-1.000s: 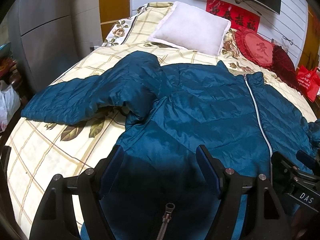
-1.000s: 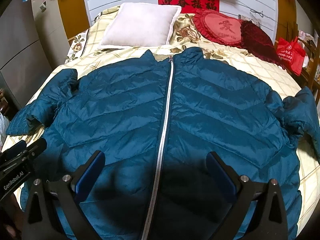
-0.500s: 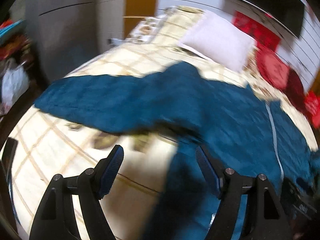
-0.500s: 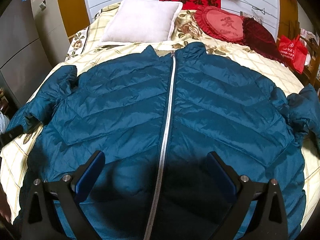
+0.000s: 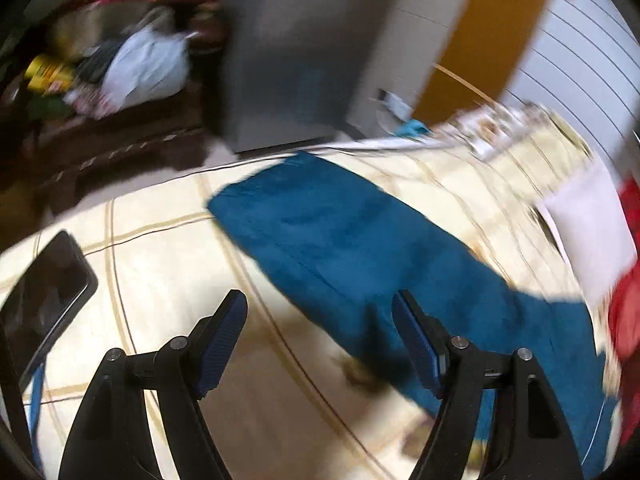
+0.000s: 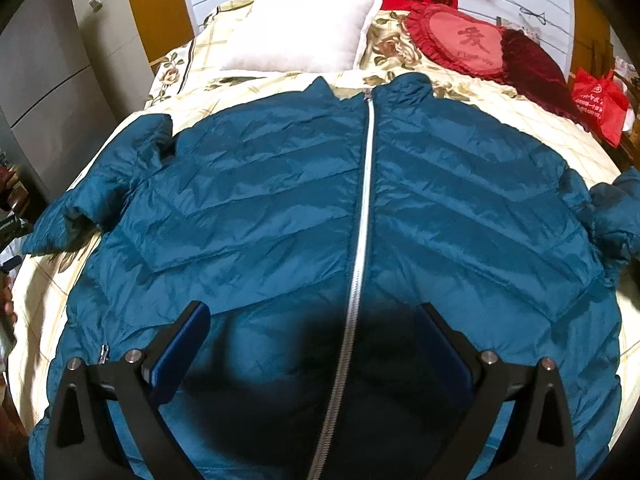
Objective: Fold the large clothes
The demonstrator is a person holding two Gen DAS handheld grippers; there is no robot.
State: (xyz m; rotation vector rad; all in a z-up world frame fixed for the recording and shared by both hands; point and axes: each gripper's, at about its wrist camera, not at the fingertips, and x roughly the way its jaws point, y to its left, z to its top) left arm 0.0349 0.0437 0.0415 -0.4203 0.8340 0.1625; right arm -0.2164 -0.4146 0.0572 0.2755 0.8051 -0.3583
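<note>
A teal puffer jacket [image 6: 260, 208] lies zipped and front up on the bed, its silver zipper [image 6: 366, 200] running down the middle. The right gripper [image 6: 312, 312] hovers open above the jacket's lower hem, straddling the zipper and holding nothing. One sleeve [image 6: 100, 188] is bunched at the bed's left side and the other sleeve [image 6: 616, 208] at the right. The left wrist view is blurred and tilted. There the left gripper [image 5: 318, 300] is open and empty above the sheet, and the left sleeve [image 5: 340, 240] stretches out just beyond its fingertips.
A cream plaid bedsheet [image 5: 160, 248] covers the bed. A dark phone [image 5: 44, 292] lies near its left edge. A grey cabinet [image 5: 300, 48] and a cluttered shelf with a white bag [image 5: 148, 64] stand beside the bed. White pillow [image 6: 304, 32], red heart cushion [image 6: 460, 40] and red bag [image 6: 600, 100] sit beyond.
The left gripper has swept leftward from over the jacket's body to the outstretched sleeve and rolled, tilting its view. It has left the right wrist view. The right gripper has stayed put.
</note>
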